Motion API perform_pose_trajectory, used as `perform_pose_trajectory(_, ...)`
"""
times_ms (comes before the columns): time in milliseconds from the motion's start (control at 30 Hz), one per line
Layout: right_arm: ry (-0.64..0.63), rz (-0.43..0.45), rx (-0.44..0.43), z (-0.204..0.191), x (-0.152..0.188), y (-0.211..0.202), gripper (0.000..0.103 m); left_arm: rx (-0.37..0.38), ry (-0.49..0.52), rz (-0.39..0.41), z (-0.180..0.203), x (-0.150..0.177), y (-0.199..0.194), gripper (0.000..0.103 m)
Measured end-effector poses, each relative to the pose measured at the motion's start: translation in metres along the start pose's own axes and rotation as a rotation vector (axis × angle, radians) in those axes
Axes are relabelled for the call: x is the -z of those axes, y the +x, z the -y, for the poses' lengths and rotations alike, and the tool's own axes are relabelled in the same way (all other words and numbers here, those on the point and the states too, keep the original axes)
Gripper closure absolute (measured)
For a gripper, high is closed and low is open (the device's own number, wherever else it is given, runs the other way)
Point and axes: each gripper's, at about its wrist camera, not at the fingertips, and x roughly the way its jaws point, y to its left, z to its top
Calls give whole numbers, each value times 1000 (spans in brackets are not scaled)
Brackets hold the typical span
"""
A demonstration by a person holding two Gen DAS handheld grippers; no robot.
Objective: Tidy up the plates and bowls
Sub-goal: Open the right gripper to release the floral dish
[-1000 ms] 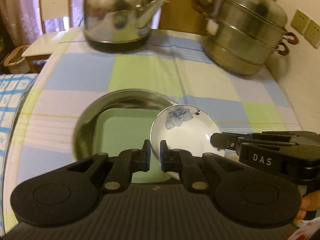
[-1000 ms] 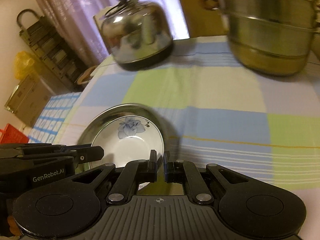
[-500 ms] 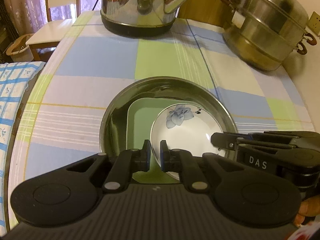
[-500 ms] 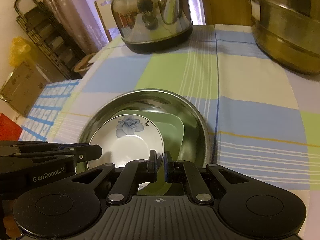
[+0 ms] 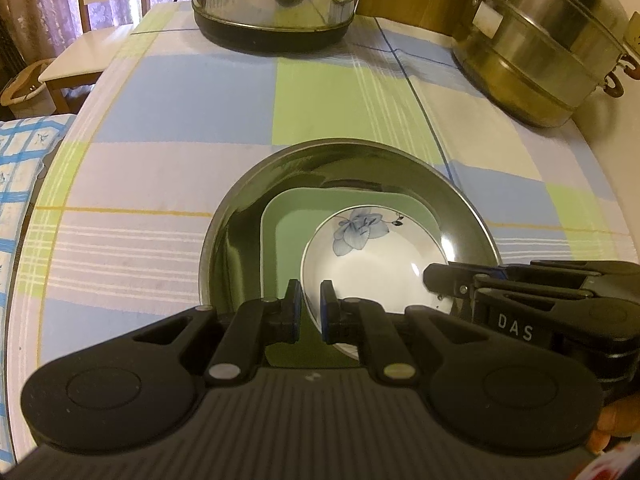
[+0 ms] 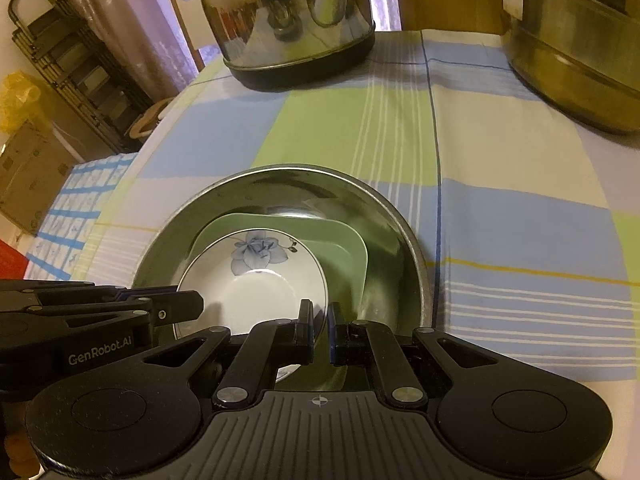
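Bowl carried lower, now set over the green plate inside the steel basin.
Both grippers have been brought down and forward since a second ago, so the kettle [image 5: 276, 0] and steamer pot [image 5: 540, 48] loom larger; nesting is judged nearly done, with release still to come. The left gripper [image 5: 310, 310] and right gripper [image 6: 320, 330] are each clamped nearly shut on the rim of the white bowl [image 5: 376, 268], which bears a blue flower, a thin dark edge and a glossy glaze. It is held over the green plate [image 5: 292, 232] within the basin [image 5: 248, 200].
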Motion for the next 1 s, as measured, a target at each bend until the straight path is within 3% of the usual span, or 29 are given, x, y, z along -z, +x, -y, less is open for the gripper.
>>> perform_pose_trajectory(333, 13, 0, 7, -1, 1, 8, 94, 10, 1, -6, -2, -1, 5, 92)
perform_pose_trajectory(367, 11, 1, -1, -2, 0, 7, 89, 13, 3, 0, -2, -1, 4, 91)
perform_pose_trajectory(400, 6, 4, -1, -2, -1, 7, 76, 14, 8, 6, -2, -2, 2, 89)
perform_pose_trajectory(500, 16, 41, 3, -4, -2, -2, 61, 11, 23, 27, -1, -3, -6, 85)
perform_pose_trajectory(633, 31, 86, 2, -4, -5, -23, 58, 6, 40, 59, -2, -6, -27, 76)
perform_pose_trajectory(700, 51, 115, -3, -2, -6, -41, 55, -12, 54, 75, -2, -5, -41, 67)
perform_pose_trajectory(1000, 109, 205, -32, 13, 11, -117, 43, -34, 42, 149, -2, 19, -110, 54)
